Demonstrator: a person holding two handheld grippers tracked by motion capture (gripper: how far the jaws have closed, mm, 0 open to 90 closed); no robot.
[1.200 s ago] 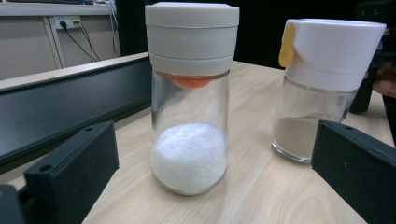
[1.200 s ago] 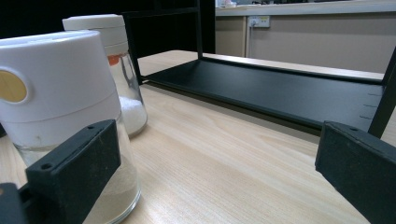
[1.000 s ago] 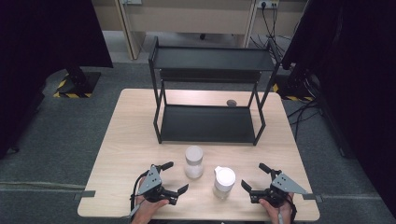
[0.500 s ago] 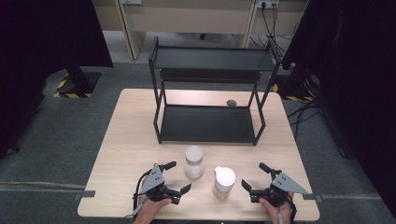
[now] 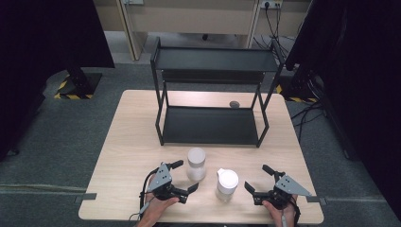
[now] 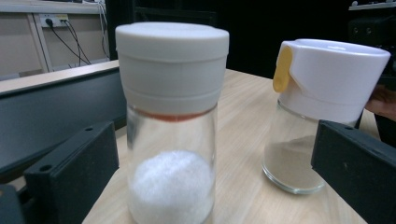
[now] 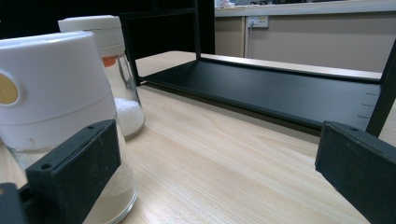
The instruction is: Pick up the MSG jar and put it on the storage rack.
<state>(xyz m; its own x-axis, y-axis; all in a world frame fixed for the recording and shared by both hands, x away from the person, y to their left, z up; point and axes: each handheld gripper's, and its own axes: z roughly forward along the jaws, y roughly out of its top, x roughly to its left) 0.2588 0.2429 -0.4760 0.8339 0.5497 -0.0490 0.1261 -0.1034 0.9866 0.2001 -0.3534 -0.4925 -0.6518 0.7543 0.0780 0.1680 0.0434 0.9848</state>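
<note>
Slightly forward since the earlier frame, the left gripper [image 5: 183, 177] is brought toward the salt jar [image 5: 196, 163], which stands on the counter [image 5: 127, 142] at its 1 o'clock. Both grippers are held open; the right gripper [image 5: 257, 179] has the spice jar [image 5: 227, 184] at its 9 o'clock. If one jaw lands first, the tall jar could be tipped into its close neighbour.

Your left gripper [image 5: 182, 176] and right gripper [image 5: 258, 178] are black, each topped by a grey three-cornered plate; their flat matte jaws carry small screw holes.
</note>
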